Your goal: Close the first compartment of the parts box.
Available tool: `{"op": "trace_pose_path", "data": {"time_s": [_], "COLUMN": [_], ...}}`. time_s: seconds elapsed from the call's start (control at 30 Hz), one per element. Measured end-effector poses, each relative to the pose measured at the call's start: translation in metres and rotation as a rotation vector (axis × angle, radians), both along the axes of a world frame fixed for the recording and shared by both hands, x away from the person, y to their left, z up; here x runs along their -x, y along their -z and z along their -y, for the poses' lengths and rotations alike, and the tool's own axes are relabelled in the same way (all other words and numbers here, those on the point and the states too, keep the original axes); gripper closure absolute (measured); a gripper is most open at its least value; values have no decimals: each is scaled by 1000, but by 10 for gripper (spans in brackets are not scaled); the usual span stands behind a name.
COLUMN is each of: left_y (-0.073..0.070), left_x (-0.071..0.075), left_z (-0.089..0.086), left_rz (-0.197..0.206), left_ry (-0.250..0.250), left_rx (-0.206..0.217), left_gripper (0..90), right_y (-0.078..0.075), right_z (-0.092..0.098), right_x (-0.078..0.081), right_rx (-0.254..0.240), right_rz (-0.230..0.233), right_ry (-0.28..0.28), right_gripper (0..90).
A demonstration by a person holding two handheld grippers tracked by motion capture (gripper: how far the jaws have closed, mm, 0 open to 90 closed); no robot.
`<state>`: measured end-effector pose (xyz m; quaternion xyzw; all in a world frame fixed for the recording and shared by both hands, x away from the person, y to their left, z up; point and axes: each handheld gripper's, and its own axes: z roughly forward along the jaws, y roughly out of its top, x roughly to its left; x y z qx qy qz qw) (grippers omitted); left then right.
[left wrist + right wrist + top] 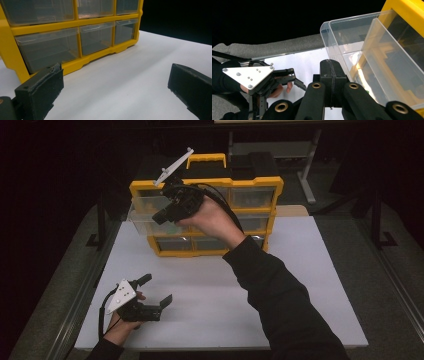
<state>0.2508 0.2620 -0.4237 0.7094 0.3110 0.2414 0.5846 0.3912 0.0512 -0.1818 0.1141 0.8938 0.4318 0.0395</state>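
Observation:
A yellow organizer (205, 215) with clear drawers stands at the back middle of the white table (300, 285). One clear drawer (141, 223) on its left side, in the middle row, is pulled out; its open tub (362, 47) fills the right gripper view's right half. My right gripper (161, 216) hovers at that drawer, its jaws pressed together (331, 75) with nothing seen between them, just beside the drawer's wall. My left gripper (156, 289) rests on the table at the front left, open and empty (116, 85), facing the organizer's bottom drawers (47, 50).
The left gripper (298, 78) with its grey plate lies below and left of the drawer in the right gripper view. A dark case (252, 164) sits behind the organizer. Metal rails (75, 305) run along the table's left side. White tabletop spreads in front and right.

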Motion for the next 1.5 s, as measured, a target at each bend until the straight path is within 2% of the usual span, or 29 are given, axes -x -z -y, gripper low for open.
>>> {"op": "trace_pose_path", "data": {"time_s": [0.17,0.67,1.13,1.23,1.3,1.37,1.43,1.47,1.5], "left_y": [0,-1,-1,-1,-1,-1,-1,-1,-1], "left_x": [0,0,0,0,0,1,1,1,1], "left_z": [-1,-3,-3,-2,-3,-3,-1,-1,-1], "left_rz": [-1,-10,-9,-5,-7,-6,-4,-5,-6], "left_ry": [-4,-5,-3,-3,-5,-5,-7,-6,-6], "left_rx": [5,-9,-9,-3,-4,-2,13,10,8], "left_gripper": [0,0,0,0,0,0,0,0,0], "right_y": [1,2,3,3,3,2,2,1,1], "right_z": [-1,-10,-9,-10,-10,-11,-12,-12,-12], "right_x": [-6,-20,-38,-40,-44,-44,-47,-47,-48], "right_rx": [9,10,9,1,5,1,6,5,2], "right_rz": [17,22,27,12,28,9,28,14,26], "right_ry": [20,40,84,103,106,116,110,121,115], "right_gripper": [893,893,893,893,893,893,893,893,893]}}
